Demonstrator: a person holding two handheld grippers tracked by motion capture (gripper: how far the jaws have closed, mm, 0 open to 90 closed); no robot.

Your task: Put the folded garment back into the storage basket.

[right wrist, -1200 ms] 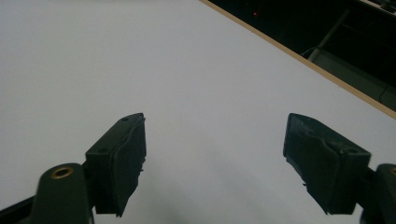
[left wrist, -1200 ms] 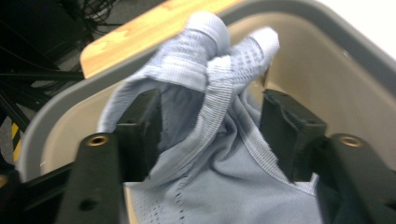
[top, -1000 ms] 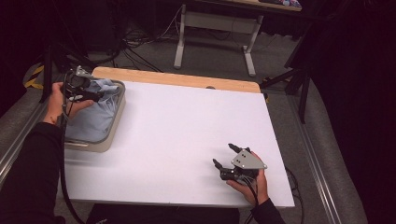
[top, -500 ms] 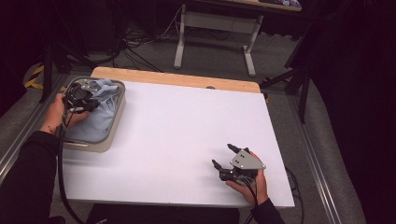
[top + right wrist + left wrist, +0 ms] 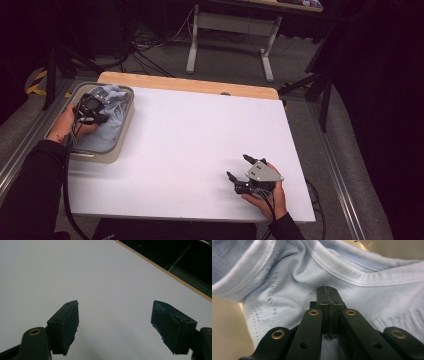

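A light blue garment (image 5: 114, 106) lies bunched in a grey tray (image 5: 123, 136) at the table's left edge. My left gripper (image 5: 100, 118) points down into it. In the left gripper view its jaws have just been closing, and the left gripper (image 5: 328, 290) is now shut on a pinch of the ribbed blue cloth (image 5: 287, 290), whose folds run in toward the tips. My right gripper (image 5: 238, 167) rests in a hand near the front right of the white table (image 5: 200, 125). In its own view the right gripper (image 5: 115, 312) stands open over bare tabletop with nothing between the pads.
A wooden strip (image 5: 190, 84) runs along the table's far edge. Beyond it stand a metal desk frame (image 5: 230, 30) and cables on the floor. A dark stand (image 5: 320, 85) is at the far right corner. Metal rails flank the table.
The left hand has sunk into the tray and its jaws have shut on the blue cloth. The right hand and gripper have stayed still.
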